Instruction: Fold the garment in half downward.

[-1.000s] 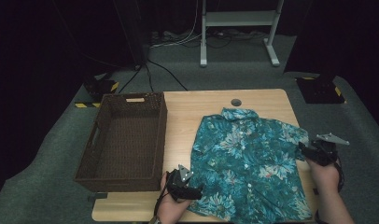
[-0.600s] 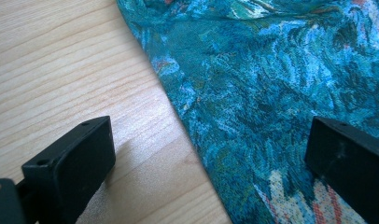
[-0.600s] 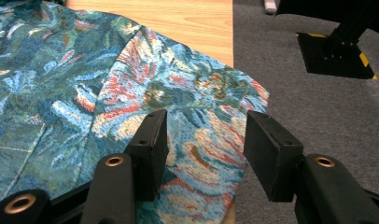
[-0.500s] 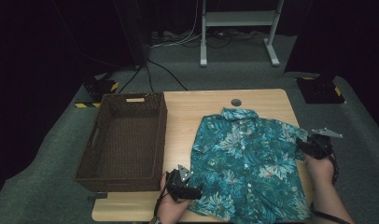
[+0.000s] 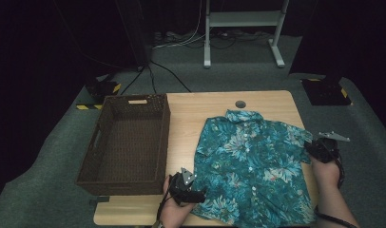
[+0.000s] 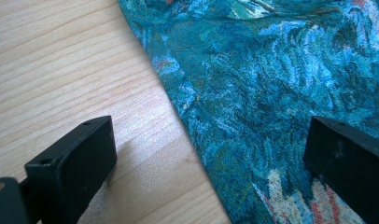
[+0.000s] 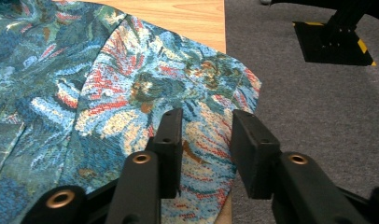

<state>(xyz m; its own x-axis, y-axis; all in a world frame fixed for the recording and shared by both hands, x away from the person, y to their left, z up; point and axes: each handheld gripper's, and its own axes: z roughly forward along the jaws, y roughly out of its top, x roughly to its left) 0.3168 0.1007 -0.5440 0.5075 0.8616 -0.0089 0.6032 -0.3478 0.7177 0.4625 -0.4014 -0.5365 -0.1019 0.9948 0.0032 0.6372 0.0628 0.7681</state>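
High view: teal floral-print short-sleeved woven shirt [image 5: 250, 166] lies spread flat, buttoned, collar toward far edge, on the right half of the pale wood-grain table [image 5: 191, 107]. Dark brown rectangular wicker basket [image 5: 127, 142] w/ cut-out handles sits along the table's left edge, just beside the shirt. Grey felt-like floor covering [image 5: 48, 152] surrounds the table.

Left gripper [image 6: 201, 158] is at the near edge by the shirt's lower left hem; left gripper view has its black blocky jaws spread wide, one over bare wood, the other over cloth, hem edge running between them, nothing pinched.

Right gripper [image 7: 204, 140] is at the right edge, at the shirt's sleeve. Right gripper view: jaws have just been closing, now a narrow gap apart, sleeve cloth lying under and between them near its cuff; pads not yet pressing on it.
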